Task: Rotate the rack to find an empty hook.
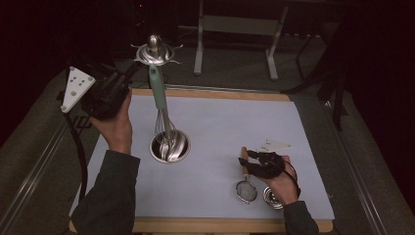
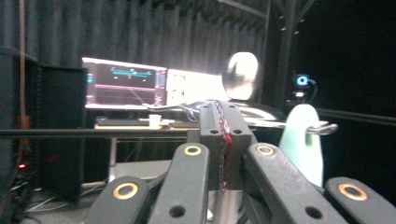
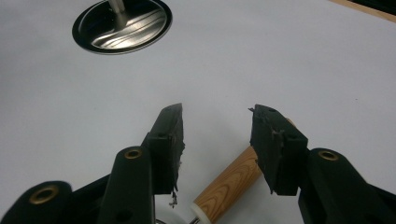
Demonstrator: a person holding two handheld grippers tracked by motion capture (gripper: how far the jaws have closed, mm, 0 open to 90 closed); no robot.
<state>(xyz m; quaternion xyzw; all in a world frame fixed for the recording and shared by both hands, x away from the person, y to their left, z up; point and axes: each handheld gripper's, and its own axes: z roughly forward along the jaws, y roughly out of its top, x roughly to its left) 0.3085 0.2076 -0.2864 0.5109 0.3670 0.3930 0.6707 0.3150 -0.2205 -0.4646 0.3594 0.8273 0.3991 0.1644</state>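
A steel utensil stand rises from its round cup base at the table's middle. A whisk with a teal handle hangs from a hook on the stand's top ring, its wires down in the base. My left gripper is held high, left of the ring, jaws shut with nothing between them. In the left gripper view the shut left gripper points past the teal handle end. My right gripper is open low over the wooden handle of a small strainer.
A white mat covers the wooden table. A round steel piece lies under the right hand beside the strainer. The stand's base lies ahead of the right jaws. Monitors and a metal frame stand beyond the table.
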